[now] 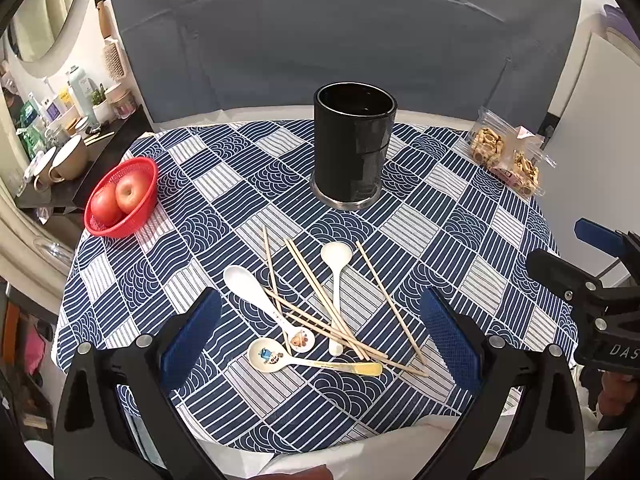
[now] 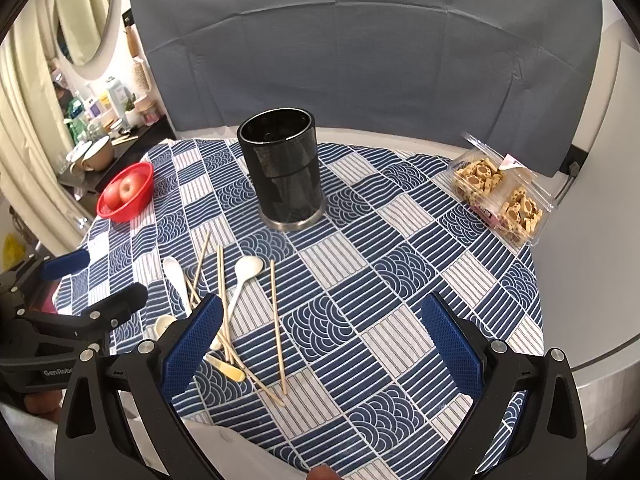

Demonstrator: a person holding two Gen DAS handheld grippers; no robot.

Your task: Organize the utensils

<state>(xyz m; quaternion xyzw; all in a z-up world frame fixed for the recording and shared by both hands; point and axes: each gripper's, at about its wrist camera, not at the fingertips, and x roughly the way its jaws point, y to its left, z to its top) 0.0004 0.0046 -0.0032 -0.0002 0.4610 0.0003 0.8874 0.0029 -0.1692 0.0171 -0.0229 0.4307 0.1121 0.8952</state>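
Lying loose on the bench: chopsticks, spoons. Black holder upright behind. Left hand-held gripper and right hand-held gripper spread, empty.

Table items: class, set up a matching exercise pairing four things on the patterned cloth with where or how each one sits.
Things:
1. apples
2. black holder
3. chopsticks
4. biscuits

Places:
A. upright, mid-table
B. in a clear plastic box
C. in the red basket
D. scattered flat among the spoons

Pairs: 1-C, 2-A, 3-D, 4-B
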